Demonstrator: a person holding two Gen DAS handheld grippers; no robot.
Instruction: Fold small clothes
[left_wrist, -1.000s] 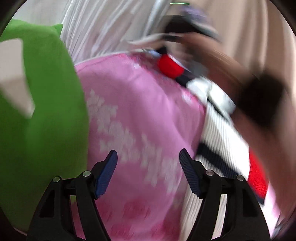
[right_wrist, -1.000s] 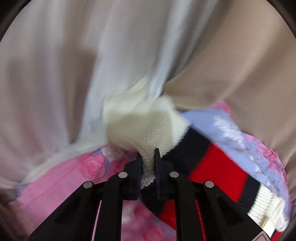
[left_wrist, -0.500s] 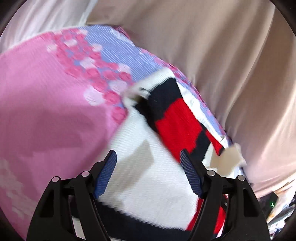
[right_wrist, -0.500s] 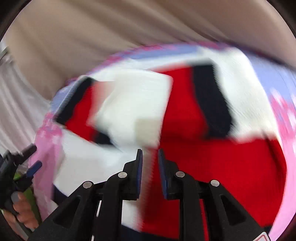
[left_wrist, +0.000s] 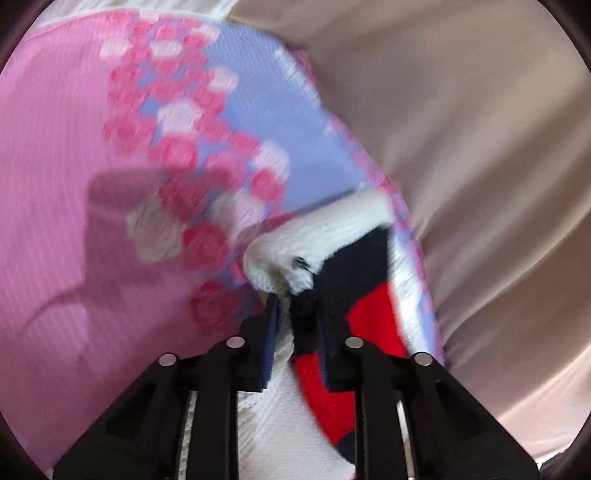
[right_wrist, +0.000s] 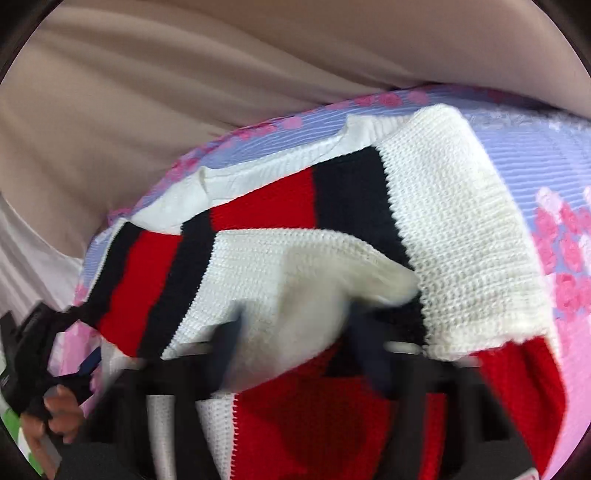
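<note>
With your left hand-held gripper (left_wrist: 295, 328) clamped on the striped sweater's (right_wrist: 461, 229) cuff on the floral bedspread (left_wrist: 74, 147) and your right hand-held gripper (right_wrist: 291, 332) spread apart, drawing the sleeve flat across the body suited best.

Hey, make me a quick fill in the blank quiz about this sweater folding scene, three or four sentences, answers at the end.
1. The left gripper is shut on a corner of the knit ____.
2. The sweater has white, navy and ____ stripes.
3. The sweater lies on a bedspread printed with pink ____.
4. The right gripper has its jaws ____, with a white flap of knit between them.

Missing words: sweater; red; roses; open
</note>
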